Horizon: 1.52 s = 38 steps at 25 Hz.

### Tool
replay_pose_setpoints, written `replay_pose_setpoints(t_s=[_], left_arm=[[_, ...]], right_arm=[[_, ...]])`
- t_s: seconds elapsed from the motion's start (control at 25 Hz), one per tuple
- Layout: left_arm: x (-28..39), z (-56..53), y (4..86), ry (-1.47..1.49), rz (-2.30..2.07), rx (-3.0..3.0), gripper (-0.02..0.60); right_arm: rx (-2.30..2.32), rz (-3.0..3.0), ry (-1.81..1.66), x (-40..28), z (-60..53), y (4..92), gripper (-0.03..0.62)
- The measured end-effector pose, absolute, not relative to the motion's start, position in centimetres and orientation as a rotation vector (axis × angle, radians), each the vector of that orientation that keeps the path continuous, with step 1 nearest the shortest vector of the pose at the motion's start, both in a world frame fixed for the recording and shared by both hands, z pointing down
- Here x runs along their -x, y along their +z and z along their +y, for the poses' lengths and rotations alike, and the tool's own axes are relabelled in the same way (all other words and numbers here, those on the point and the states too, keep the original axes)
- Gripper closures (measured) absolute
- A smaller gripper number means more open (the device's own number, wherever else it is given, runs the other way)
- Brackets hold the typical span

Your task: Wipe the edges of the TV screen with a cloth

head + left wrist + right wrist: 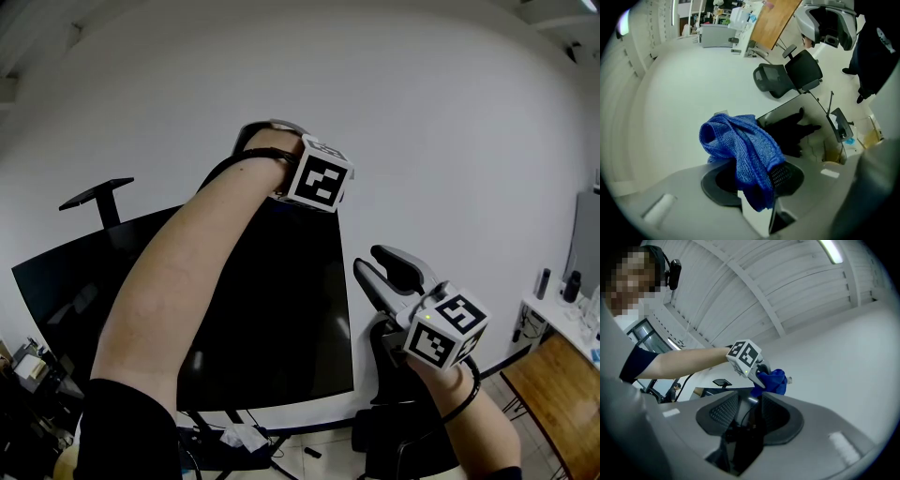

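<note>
A big black TV screen (234, 309) stands in front of a white wall. My left arm reaches across to its top right corner, where the marker cube (319, 178) of the left gripper shows. The left gripper (752, 180) is shut on a bunched blue cloth (740, 145), which lies against the TV's corner (787, 126). In the right gripper view the same cloth (773, 380) sits at the screen's top edge. My right gripper (380, 272) is at the TV's right edge. Its jaws (749, 411) are closed on the dark panel edge (745, 427), one in front and one behind.
A black office chair (394, 422) stands just right of the TV, under my right hand. A wooden table (562, 394) is at the far right. Cables and clutter (234, 436) lie on the floor under the screen. A black bracket (98, 197) rises behind the TV's left side.
</note>
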State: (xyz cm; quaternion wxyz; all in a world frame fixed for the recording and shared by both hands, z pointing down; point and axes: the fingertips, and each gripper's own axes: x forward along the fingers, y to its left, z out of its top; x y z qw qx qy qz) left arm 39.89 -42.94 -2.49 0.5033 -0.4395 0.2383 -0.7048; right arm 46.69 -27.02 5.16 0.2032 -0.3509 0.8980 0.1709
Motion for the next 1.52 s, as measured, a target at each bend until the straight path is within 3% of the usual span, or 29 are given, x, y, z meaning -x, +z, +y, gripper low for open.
replay_pose_setpoints(t_s=[0.16,0.36,0.8,1.08,1.52], left_arm=[[-42.2,-41.5,-3.5,-1.496,0.624,1.252,0.468],[-45.4,-36.6,-3.7,-1.03,0.603,1.695,0.468],[-37.4,-26.0,0.8,-0.179,0.742,2.216,0.468],[-30.5,-19.7,10.9,-0.002,0.838,2.394,0.468],[-18.5,-10.9,31.3,0.114,1.126,2.697,0.468]], right_arm=[[0.993,2.485,0.487,-47.5,-26.6,4.8,0.427],[0.995,2.47,0.492,-48.1,-26.0,4.2,0.427],[0.92,2.511,0.493,-44.2,-23.7,6.3,0.431],[0.836,2.627,0.393,-39.6,-21.1,12.5,0.434],[0.888,2.775,0.059,-31.6,-14.1,29.6,0.447]])
